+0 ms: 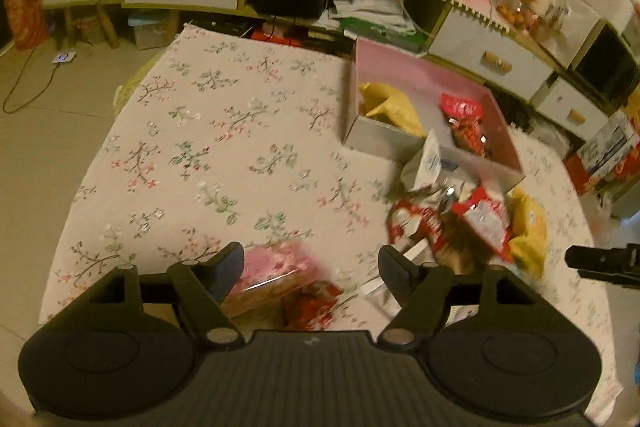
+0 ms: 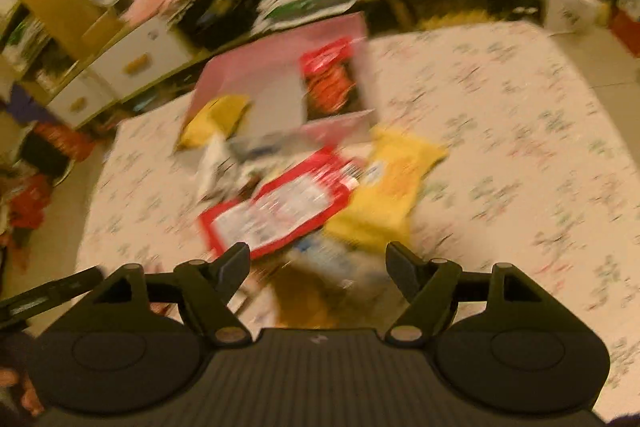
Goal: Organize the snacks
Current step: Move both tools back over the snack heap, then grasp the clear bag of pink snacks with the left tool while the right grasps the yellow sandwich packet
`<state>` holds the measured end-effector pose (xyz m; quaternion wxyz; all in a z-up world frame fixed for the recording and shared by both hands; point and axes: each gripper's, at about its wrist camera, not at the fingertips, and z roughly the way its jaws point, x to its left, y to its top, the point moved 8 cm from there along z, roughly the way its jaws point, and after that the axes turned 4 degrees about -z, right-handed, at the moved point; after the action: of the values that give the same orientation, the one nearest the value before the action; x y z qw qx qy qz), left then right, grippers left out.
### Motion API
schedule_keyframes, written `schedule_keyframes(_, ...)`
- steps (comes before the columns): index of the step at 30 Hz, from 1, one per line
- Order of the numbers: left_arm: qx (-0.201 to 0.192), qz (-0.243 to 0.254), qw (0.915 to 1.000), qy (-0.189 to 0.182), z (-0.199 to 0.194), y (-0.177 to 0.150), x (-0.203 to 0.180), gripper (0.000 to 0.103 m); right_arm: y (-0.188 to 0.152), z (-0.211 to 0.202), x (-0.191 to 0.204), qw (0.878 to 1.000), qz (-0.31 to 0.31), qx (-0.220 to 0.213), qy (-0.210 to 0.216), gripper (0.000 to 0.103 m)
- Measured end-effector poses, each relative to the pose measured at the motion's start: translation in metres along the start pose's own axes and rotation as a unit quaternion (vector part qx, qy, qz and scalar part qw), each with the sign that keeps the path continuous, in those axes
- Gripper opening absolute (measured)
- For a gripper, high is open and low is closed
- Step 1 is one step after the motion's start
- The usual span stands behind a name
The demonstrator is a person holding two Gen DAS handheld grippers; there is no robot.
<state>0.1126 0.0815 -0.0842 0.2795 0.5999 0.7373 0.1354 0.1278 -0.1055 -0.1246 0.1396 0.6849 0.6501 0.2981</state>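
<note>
Pink card forms the box [image 1: 420, 75] that serves as landmark on the floral tabletop [image 1: 224, 131]; it is divided inside, with a yellow bag [image 1: 386, 105] in one compartment and a red packet [image 1: 466, 125] in another. Just in front of the box, on its near side, lies a loose heap of snacks [image 1: 460, 215]: red packets, a pale crinkled wrapper leaning against the box wall, and a second yellow bag [image 2: 384, 191] at the heap's edge. The largest red packet [image 2: 280, 207] lies flat on top, label side up, in the right wrist view. Farther from the box, nearer the left gripper [image 1: 310, 265], sit a pink packet [image 1: 276, 267] and a blurred red one. Both grippers are spread wide and carry nothing; the right gripper [image 2: 318, 263] hovers over the near end of the heap, apart from it. Motion blur hides fine detail in both views. The packets look light, soft and crinkly, likely air-filled foil or film that slides easily and could crush its contents if squeezed hard. A sensible hold would be a sealed end seam or a flat corner, pinched gently, rather than the puffed middle. Most snacks still lie outside the box, so the sorting seems early.
</note>
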Motion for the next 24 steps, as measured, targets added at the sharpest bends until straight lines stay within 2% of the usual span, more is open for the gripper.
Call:
schedule_keyframes(3,0.006,0.001,1.0000,0.006,0.003,-0.004,0.009,0.078,-0.001,0.001,0.003,1.000,-0.010,-0.001,-0.007,0.075)
schedule_keyframes(7,0.020,0.011,0.9996,0.013,0.010,-0.009,0.016,0.079,-0.001,0.004,-0.010,1.000,0.016,0.003,-0.019,0.075)
schedule_keyframes(12,0.041,0.032,0.9971,0.055,0.029,-0.014,0.037,0.078,-0.006,0.009,-0.012,0.999,0.010,0.014,-0.028,0.076)
schedule_keyframes(14,0.064,0.051,0.9953,0.051,0.041,-0.021,0.040,0.078,-0.007,0.011,-0.010,0.999,0.006,0.018,-0.030,0.077)
schedule_keyframes(17,0.086,0.085,0.9903,0.069,0.059,-0.029,0.043,0.077,-0.008,0.013,-0.009,0.999,0.006,0.020,-0.035,0.077)
schedule_keyframes(19,0.075,0.101,0.9895,0.071,0.063,-0.025,0.041,0.077,-0.006,0.014,-0.010,0.999,0.008,0.018,-0.036,0.077)
schedule_keyframes(22,0.067,0.113,0.9896,0.057,0.065,-0.022,0.033,0.072,-0.004,0.013,-0.011,0.999,0.013,0.015,-0.034,0.078)
schedule_keyframes(24,0.063,0.130,0.9879,0.055,0.067,-0.023,0.025,0.061,-0.001,0.012,-0.014,0.999,0.015,0.010,-0.036,0.079)
